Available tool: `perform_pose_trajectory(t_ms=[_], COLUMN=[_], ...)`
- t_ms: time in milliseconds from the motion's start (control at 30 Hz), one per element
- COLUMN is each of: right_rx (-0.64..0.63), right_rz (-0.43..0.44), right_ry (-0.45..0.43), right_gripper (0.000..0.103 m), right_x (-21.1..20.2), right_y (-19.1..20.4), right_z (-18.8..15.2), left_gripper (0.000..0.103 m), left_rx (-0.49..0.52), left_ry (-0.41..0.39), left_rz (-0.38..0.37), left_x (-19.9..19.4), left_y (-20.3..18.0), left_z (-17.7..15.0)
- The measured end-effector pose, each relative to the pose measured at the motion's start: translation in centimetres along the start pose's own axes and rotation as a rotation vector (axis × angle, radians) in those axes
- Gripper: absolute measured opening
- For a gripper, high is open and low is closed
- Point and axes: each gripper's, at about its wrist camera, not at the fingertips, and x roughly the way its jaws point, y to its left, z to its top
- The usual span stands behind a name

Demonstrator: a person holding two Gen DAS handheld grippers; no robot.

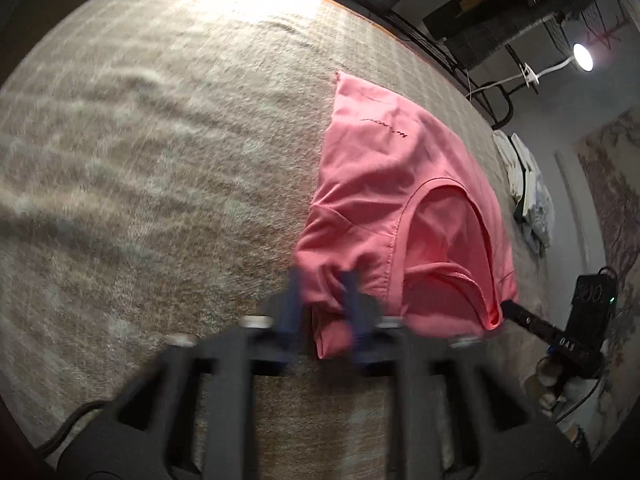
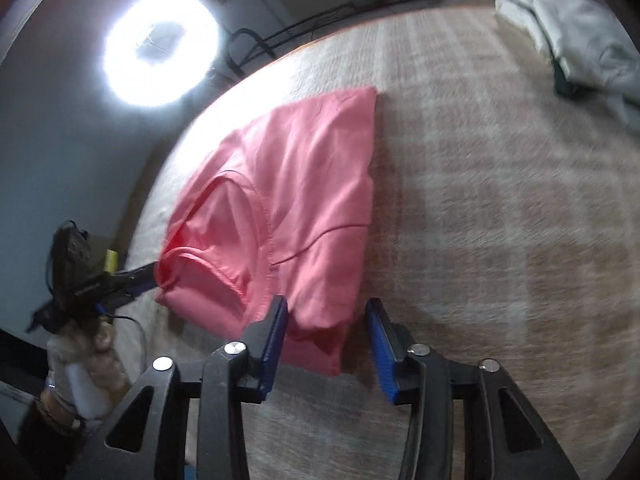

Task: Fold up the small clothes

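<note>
Black two-finger left gripper with blue pads, blurred, nipped narrow on a bunched near corner of the salmon-pink knit top, partly folded on the beige woven cloth-covered table. Black right gripper, blue pads spread wide, straddling the garment's other near corner, not yet pinching. Best done, judging from this: close on both layers first, lift both corners level, carry them over evenly. Pale folded clothes pile lying well apart.
</note>
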Motion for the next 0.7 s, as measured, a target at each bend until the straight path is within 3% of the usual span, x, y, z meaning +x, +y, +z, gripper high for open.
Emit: perform_pose_trajectory(t_ms=[33,133,367,433,600,700], right_rx=[0.004,-0.008,0.017,0.022,0.021,0.045], right_rz=[0.006,-0.001,0.06,0.079,-0.026,-0.006], right_ry=[-0.004,-0.029,-0.083,-0.093,-0.036,-0.022], right_gripper=[0.011,0.002,0.001,0.0,0.001,0.017], right_x=[0.0,-0.5,-3.5,-3.9,-2.1,-2.3], right_y=[0.1,0.6,1.3,1.3,0.1,-0.2], right_z=[0.0,0.1,0.5,0.5,0.0,-0.3], left_gripper=[0.0,0.0,0.0,0.0,0.0,0.0], left_rx=[0.005,0.011,-0.064,-0.062,-0.064,-0.031], left_ry=[-0.012,-0.05,-0.054,-0.032,0.032,0.013], left_rz=[-0.001,-0.006,-0.105,-0.083,-0.014,-0.006], left_x=[-0.2,-1.4,-4.2,-3.8,-1.5,-1.8], left_y=[-0.2,-0.9,-0.1,0.2,1.3,0.7], left_z=[0.1,0.5,0.5,0.1,-1.2,-1.1])
